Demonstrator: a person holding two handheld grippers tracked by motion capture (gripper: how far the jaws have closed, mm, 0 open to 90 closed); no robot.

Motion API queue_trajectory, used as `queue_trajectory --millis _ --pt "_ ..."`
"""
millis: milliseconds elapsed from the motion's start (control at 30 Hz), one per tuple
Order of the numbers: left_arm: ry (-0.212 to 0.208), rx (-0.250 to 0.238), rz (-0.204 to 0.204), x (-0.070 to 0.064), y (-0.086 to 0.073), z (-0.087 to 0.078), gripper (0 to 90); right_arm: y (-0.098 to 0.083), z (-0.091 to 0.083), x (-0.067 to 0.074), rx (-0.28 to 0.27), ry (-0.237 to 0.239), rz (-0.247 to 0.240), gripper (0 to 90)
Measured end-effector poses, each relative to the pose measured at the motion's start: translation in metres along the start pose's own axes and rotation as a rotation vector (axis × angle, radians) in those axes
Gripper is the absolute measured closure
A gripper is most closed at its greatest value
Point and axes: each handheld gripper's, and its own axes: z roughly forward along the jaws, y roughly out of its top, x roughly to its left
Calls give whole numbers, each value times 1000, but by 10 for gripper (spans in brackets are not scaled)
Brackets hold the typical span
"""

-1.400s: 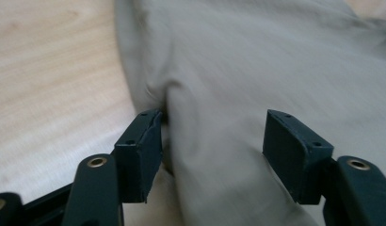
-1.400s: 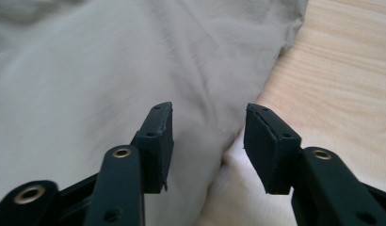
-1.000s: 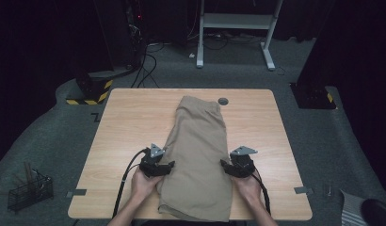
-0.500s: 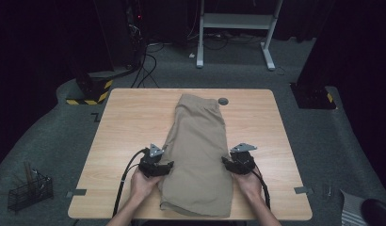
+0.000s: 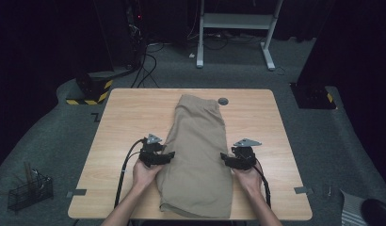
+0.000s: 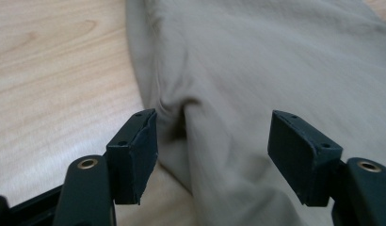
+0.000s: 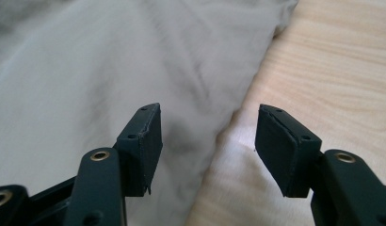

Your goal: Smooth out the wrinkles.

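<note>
A folded khaki garment lies lengthwise down the middle of the wooden table. My left gripper sits at its left edge, my right gripper at its right edge, both pointing inward. In the left gripper view the left gripper is open and has just been opening; a raised fold of the cloth stands between the jaws, unpressed. In the right gripper view the right gripper is open too and has just been opening; the cloth's edge runs between its jaws over bare wood.
A small dark round disc lies on the table by the garment's far end. On the floor stand a wire basket at the left, a yellow-black striped base, and a white desk frame behind.
My left hand has slid a little farther up the table along the garment's left edge. The right hand has stayed almost in place. The garment lies as before.
</note>
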Motion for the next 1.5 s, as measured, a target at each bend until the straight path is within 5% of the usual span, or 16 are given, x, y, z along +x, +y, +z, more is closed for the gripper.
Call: queue_trajectory --millis 233,367,567,667,800,1000,1100,1200,1500 --pt "6 9 -28 7 15 13 336 7 6 -9 -17 17 68 411" --pt "17 29 7 4 15 18 336 9 8 -8 -13 8 39 411" --pt "36 32 8 3 14 22 354 8 11 -7 -5 5 39 453" --pt "19 2 58 -6 8 6 349 6 4 -1 -10 4 0 463" --pt "-25 -23 48 -13 0 -17 324 -3 -11 8 -37 29 -21 430" --pt "-61 16 86 -32 -20 -37 307 -17 -30 22 -33 62 -42 371" --pt "-31 39 118 -37 -29 -36 291 -22 -32 30 -24 55 -68 340" --pt "-20 53 98 -35 -32 -28 291 -23 -26 34 4 34 -99 337" --pt "37 74 116 -26 -23 -8 317 -19 -4 25 37 -5 -92 444"
